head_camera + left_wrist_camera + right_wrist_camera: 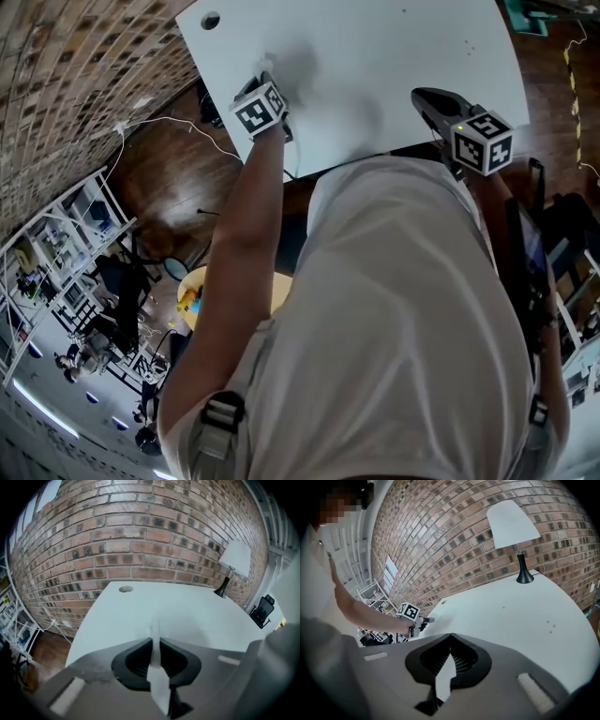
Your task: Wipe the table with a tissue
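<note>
A white tissue [153,641] is pinched as a thin strip between the jaws of my left gripper [154,644], which is shut on it. In the head view the left gripper [270,82] is over the left part of the white table [394,56], with the tissue a pale blur at its tip. My right gripper [429,97] hovers at the table's near right edge. Its jaws meet at the tip in the right gripper view [450,645], with nothing held. That view also shows the left gripper [425,619] at the table's far left.
A white-shaded lamp [513,531] stands at the table's back by the brick wall [140,536]. A round cable hole [125,589] sits near the far left corner. Small specks [551,625] dot the right side. A black chair [261,609] and shelving [75,225] flank the table.
</note>
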`<action>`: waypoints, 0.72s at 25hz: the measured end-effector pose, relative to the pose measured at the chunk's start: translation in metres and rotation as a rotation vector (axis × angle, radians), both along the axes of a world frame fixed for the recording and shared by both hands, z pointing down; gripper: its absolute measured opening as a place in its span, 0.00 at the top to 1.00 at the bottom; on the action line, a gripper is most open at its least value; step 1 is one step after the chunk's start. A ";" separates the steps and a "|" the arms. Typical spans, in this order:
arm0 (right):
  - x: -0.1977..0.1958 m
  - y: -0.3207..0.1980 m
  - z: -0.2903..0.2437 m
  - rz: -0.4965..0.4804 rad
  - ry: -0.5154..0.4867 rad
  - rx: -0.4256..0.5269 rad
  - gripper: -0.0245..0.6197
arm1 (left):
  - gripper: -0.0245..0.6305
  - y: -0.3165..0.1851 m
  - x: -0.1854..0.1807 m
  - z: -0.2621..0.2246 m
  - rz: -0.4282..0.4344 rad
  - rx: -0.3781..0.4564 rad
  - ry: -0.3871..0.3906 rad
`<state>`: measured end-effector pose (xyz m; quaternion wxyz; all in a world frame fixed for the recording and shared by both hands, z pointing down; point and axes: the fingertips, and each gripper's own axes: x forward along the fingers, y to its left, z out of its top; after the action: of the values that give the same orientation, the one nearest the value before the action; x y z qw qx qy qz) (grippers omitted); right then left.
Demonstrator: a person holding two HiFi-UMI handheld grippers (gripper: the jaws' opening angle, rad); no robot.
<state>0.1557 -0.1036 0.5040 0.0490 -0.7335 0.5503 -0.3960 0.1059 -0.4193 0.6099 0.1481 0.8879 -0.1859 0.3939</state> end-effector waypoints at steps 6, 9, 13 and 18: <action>-0.021 0.000 -0.002 0.024 0.014 -0.022 0.95 | 0.91 -0.008 0.006 0.008 0.015 0.065 -0.047; -0.028 -0.003 -0.004 0.043 0.022 -0.032 0.95 | 0.91 0.011 0.011 0.014 0.115 0.088 -0.075; -0.038 -0.009 -0.007 0.054 0.037 -0.036 0.95 | 0.91 0.054 0.026 0.025 0.259 0.055 -0.042; -0.041 -0.012 -0.014 0.084 0.065 -0.037 0.95 | 0.91 0.107 0.026 0.014 0.490 -0.032 -0.012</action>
<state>0.1143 -0.1153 0.4903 0.0340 -0.7692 0.5128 -0.3798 0.1320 -0.3128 0.6236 0.0611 0.9015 0.0404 0.4265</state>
